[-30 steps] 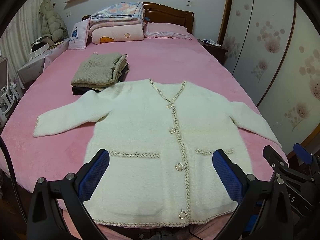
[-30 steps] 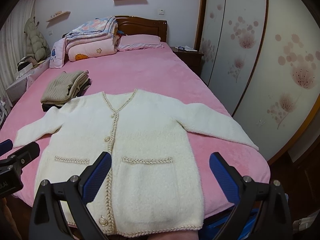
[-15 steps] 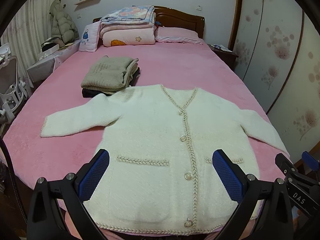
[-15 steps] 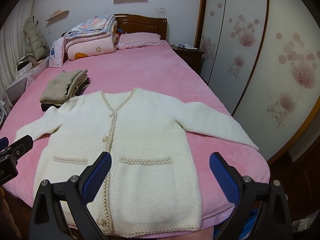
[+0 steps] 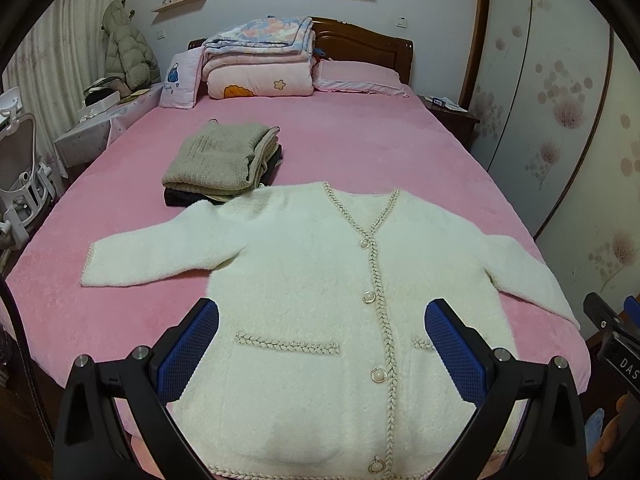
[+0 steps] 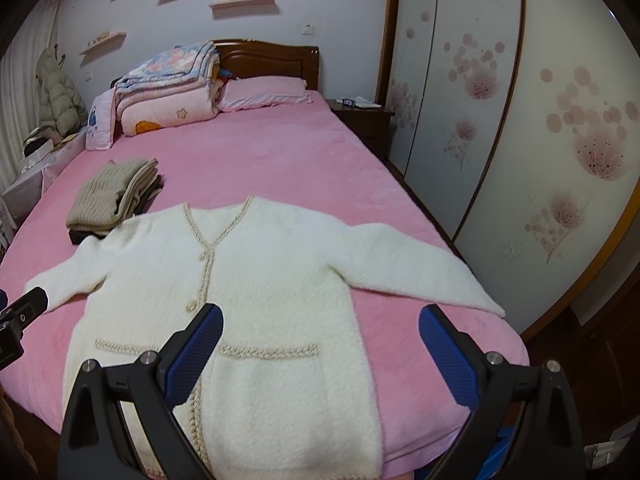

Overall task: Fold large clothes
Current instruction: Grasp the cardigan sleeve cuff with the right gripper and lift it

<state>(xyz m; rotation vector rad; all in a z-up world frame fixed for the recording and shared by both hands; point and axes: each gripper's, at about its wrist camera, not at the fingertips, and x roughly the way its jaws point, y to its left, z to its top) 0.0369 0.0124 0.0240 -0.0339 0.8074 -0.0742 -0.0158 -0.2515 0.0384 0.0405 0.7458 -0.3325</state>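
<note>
A fluffy white cardigan (image 5: 312, 280) with braided trim and pearl buttons lies flat, front up, on the pink bed (image 5: 360, 148), sleeves spread to both sides. It also shows in the right wrist view (image 6: 272, 280). My left gripper (image 5: 320, 344) is open and empty, held above the cardigan's lower left pocket area. My right gripper (image 6: 320, 348) is open and empty above the lower right pocket. Neither touches the cloth. The right gripper's tip shows at the left view's right edge (image 5: 608, 320).
A stack of folded clothes, beige on top (image 5: 224, 160), lies beyond the left shoulder. Folded quilts (image 5: 260, 64) and a pillow (image 5: 360, 78) sit at the headboard. A nightstand (image 6: 360, 120) and wardrobe doors (image 6: 520, 140) stand right; a chair (image 5: 20, 176) stands left.
Both grippers have pulled back and risen a little, so more of the bed and room shows. The cardigan lies as before. Both grippers stay open.
</note>
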